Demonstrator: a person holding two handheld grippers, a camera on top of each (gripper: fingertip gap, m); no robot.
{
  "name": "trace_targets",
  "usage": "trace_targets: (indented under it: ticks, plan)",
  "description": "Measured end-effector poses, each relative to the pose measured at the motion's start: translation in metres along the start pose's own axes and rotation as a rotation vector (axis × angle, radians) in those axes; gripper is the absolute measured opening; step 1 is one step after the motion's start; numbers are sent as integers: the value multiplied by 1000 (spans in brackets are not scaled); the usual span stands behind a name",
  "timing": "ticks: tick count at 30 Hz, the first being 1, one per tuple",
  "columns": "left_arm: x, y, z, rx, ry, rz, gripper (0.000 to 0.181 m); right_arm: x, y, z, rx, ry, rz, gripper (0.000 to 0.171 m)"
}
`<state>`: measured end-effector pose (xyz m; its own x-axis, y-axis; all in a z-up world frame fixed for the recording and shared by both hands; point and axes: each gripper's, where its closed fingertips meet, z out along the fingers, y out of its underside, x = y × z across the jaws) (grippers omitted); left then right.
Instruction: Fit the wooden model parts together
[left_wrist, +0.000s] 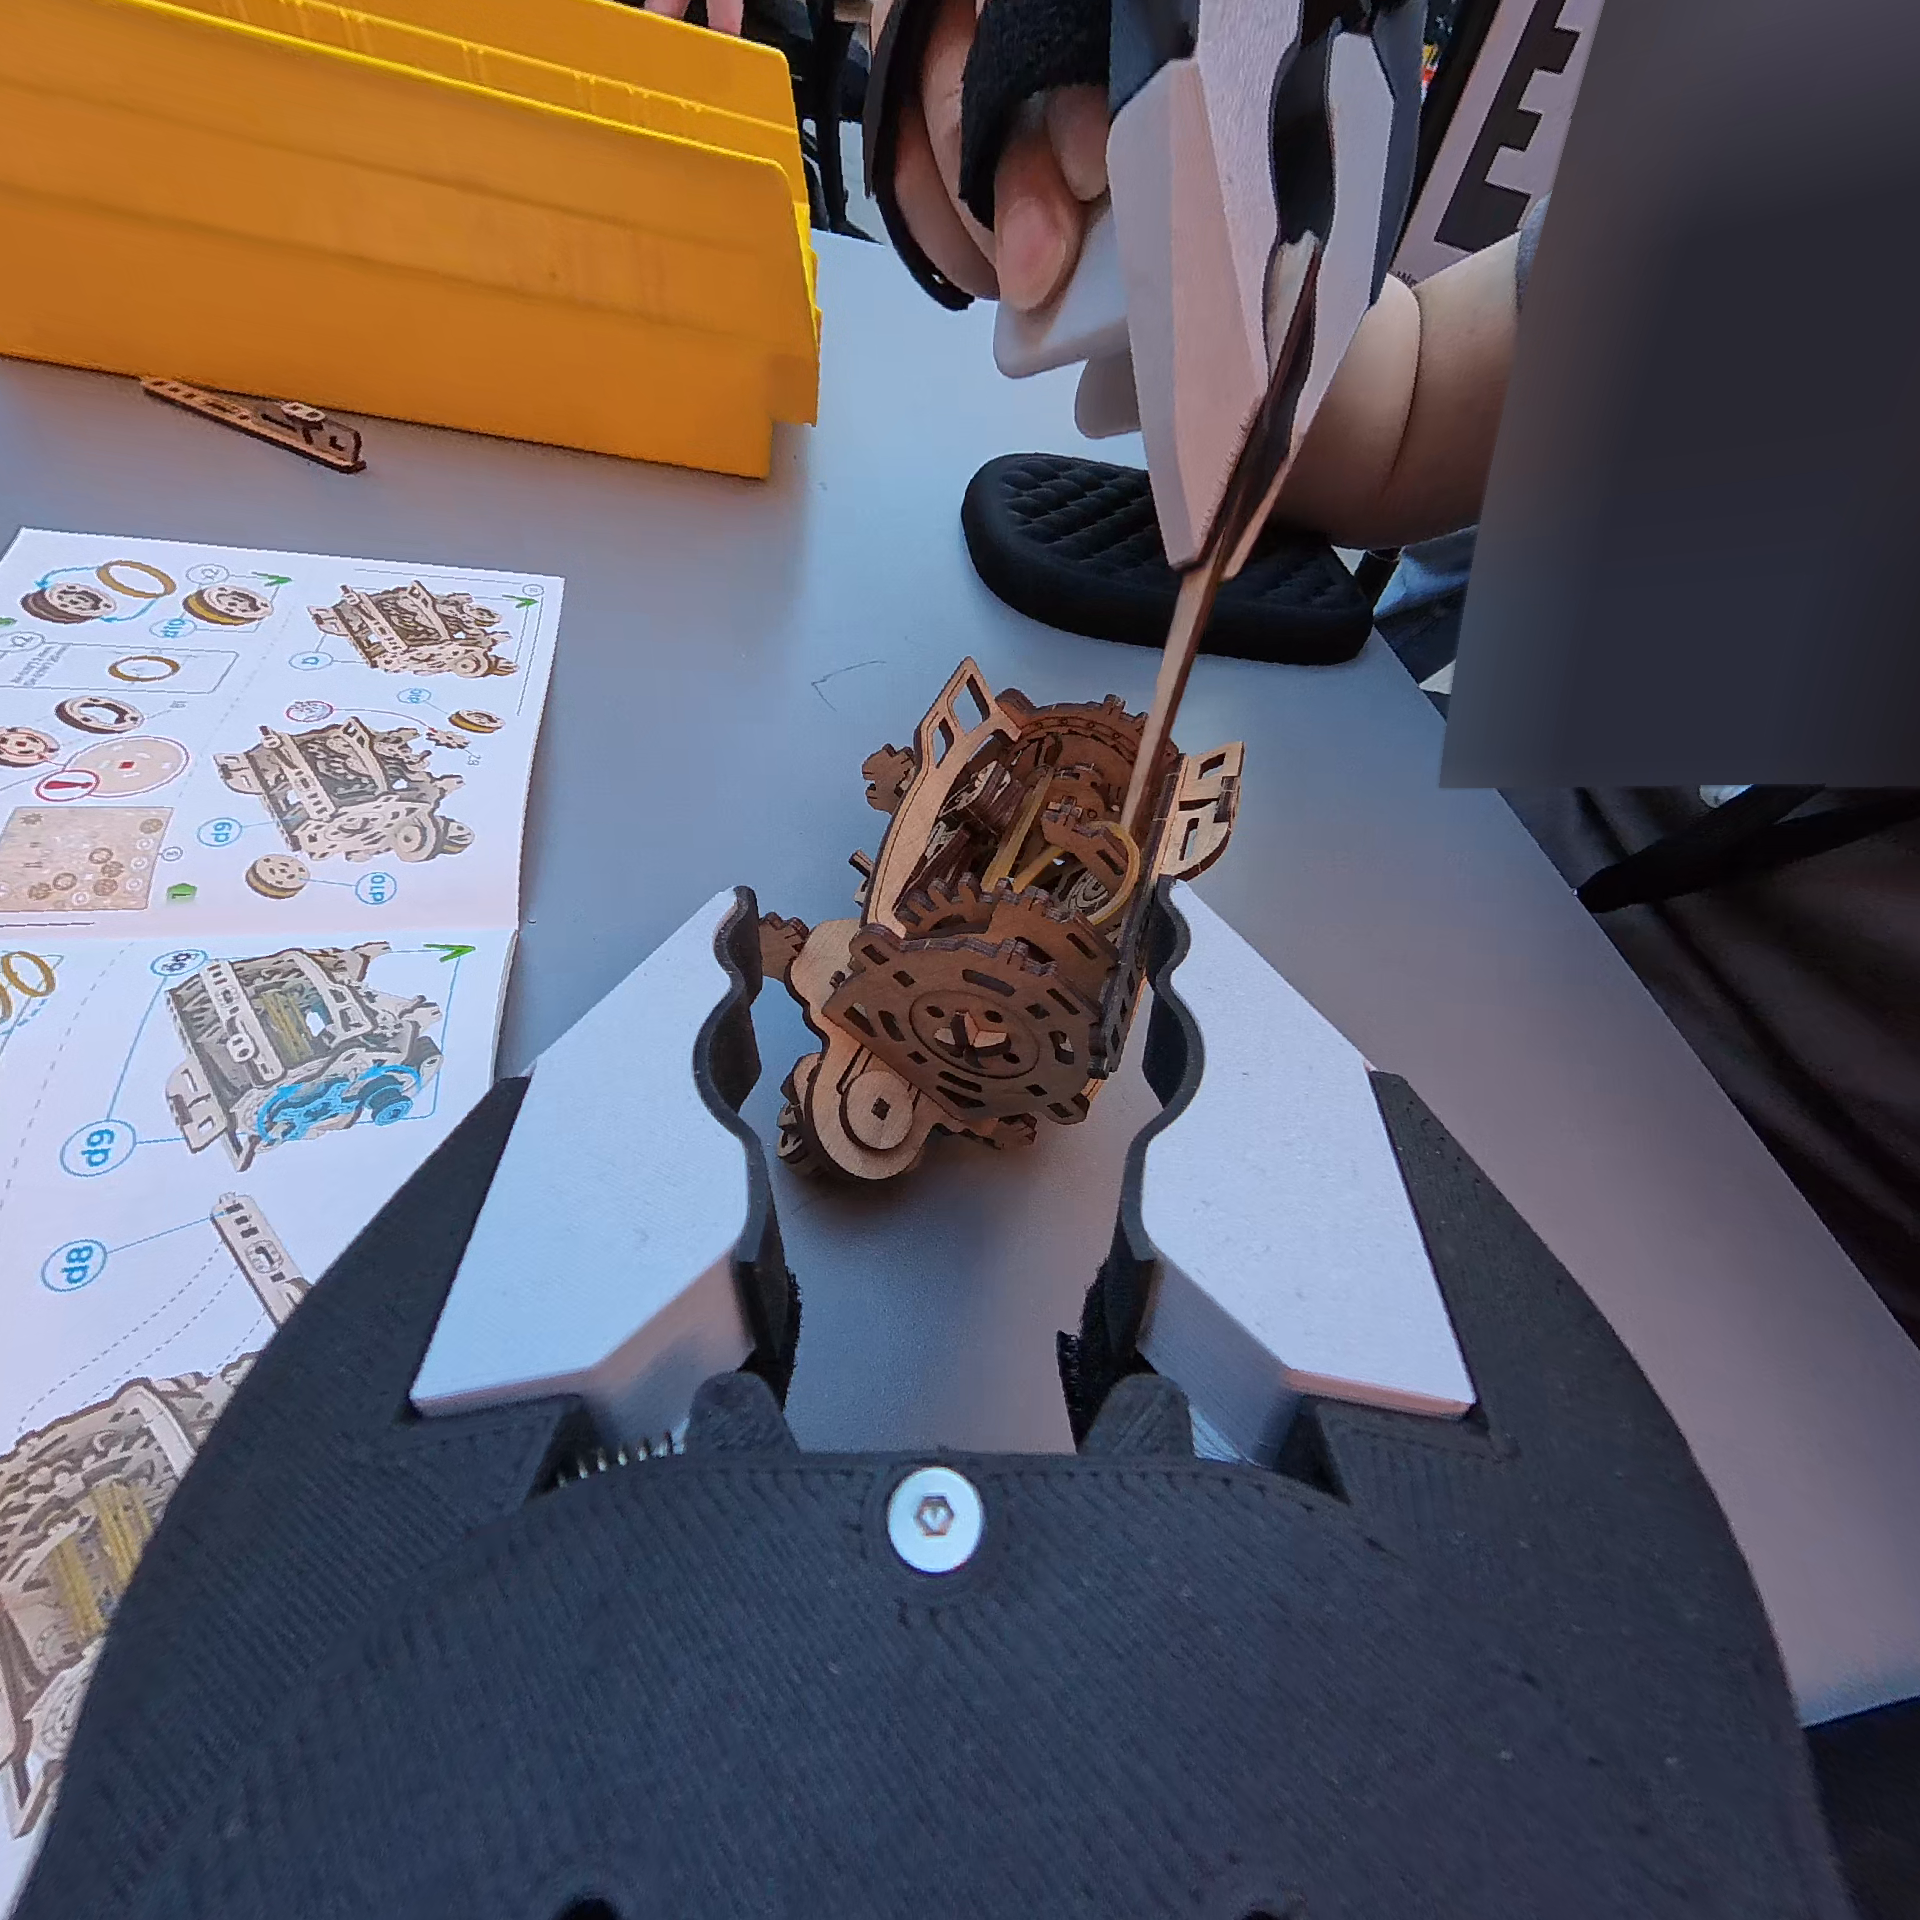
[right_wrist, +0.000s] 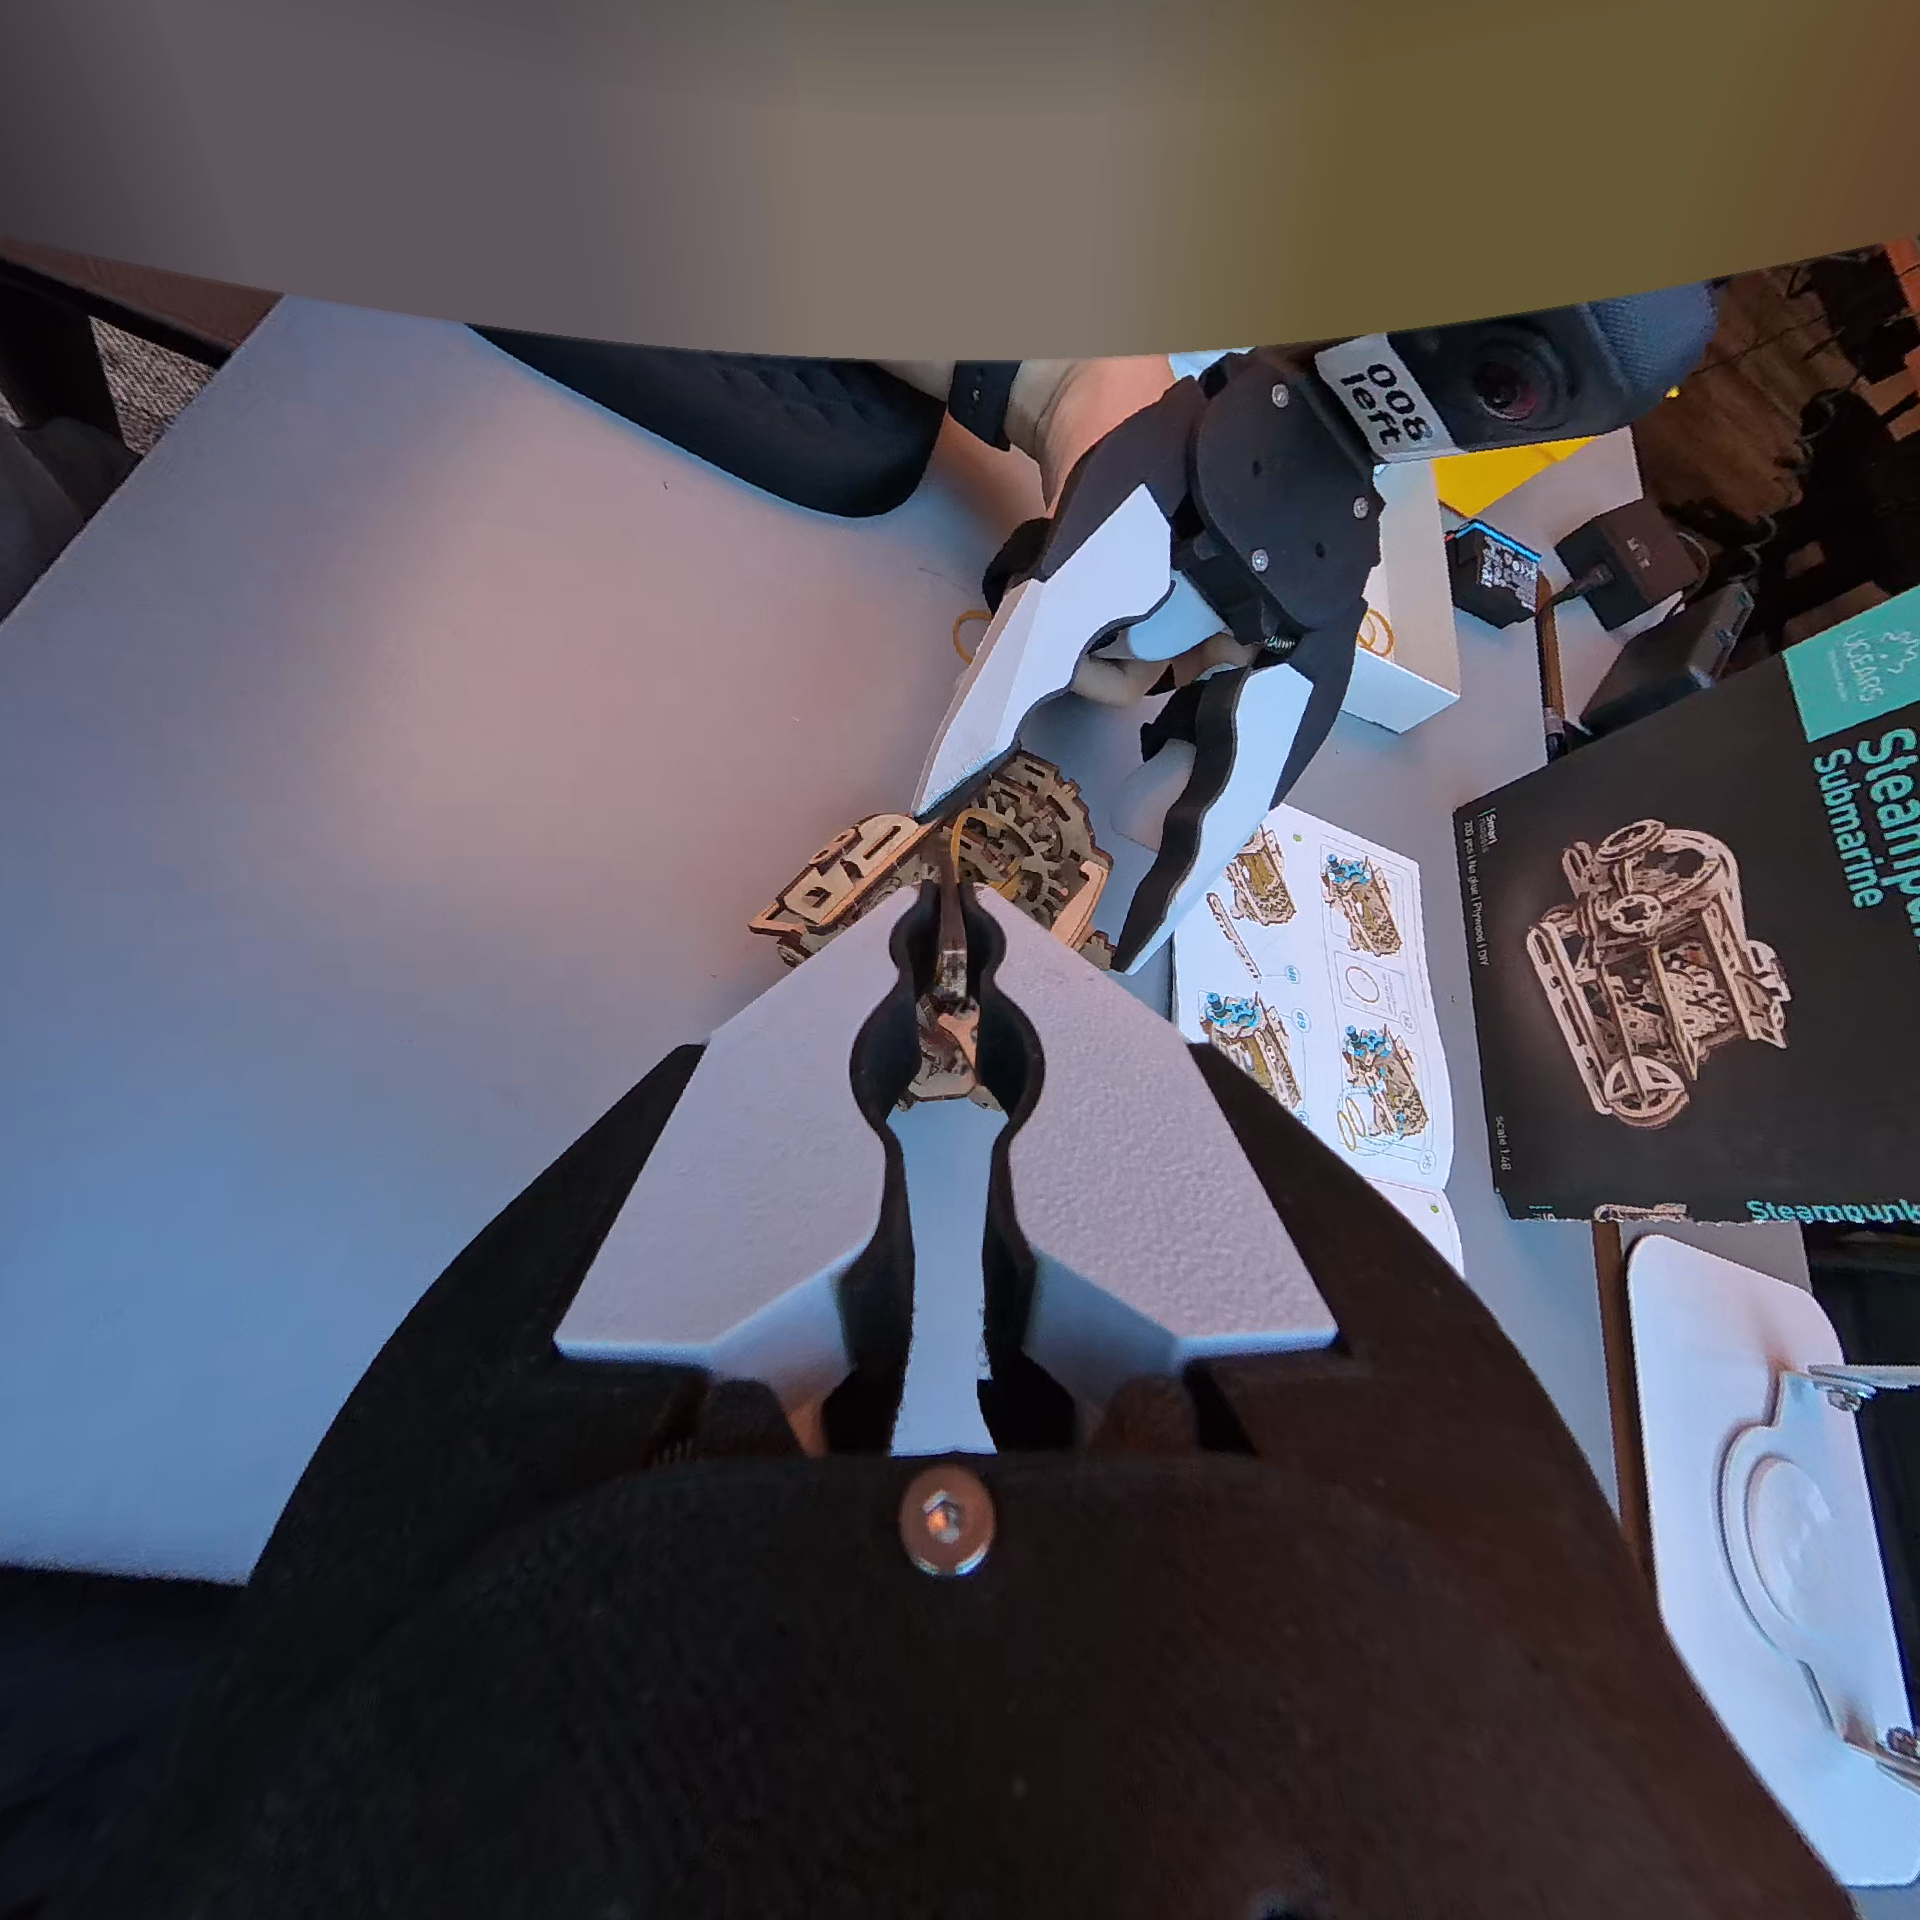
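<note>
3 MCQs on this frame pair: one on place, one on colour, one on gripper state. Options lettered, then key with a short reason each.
1. Where does the wooden model sit?
A. in a yellow bin
B. on the grey table, between the left gripper's fingers
C. on top of the instruction sheet

2. What colour are the stacked bins behind the instruction sheet?
A. yellow
B. green
C. white

3. What is the right gripper doing?
A. open and empty
B. shut on a thin wooden stick
C. gripping a rubber band alone

Key: 1 B, the left wrist view shows the model on bare table inside the open fingers. 2 A, the bins are plainly yellow. 3 B, the stick runs from the closed fingers down into the model, beside its rubber band.
</note>
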<state>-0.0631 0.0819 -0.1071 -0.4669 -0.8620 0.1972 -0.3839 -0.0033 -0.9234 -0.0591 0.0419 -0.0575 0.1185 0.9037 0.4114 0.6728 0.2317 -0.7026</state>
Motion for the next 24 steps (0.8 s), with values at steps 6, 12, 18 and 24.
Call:
trace_targets:
  ticks: [6, 12, 18, 24]
  plan:
    - [0, 0, 0, 0, 0, 3, 74, 11, 0, -9, 14, 44, 17, 1]
    - [0, 0, 0, 0, -1, 4, 74, 16, 5, -9, 2, 53, 36, 0]
    - [0, 0, 0, 0, -1, 3, 74, 18, 12, -8, 1, 39, 65, 0]
    - [0, 0, 0, 0, -1, 4, 74, 19, 18, -5, 1, 17, 104, 0]
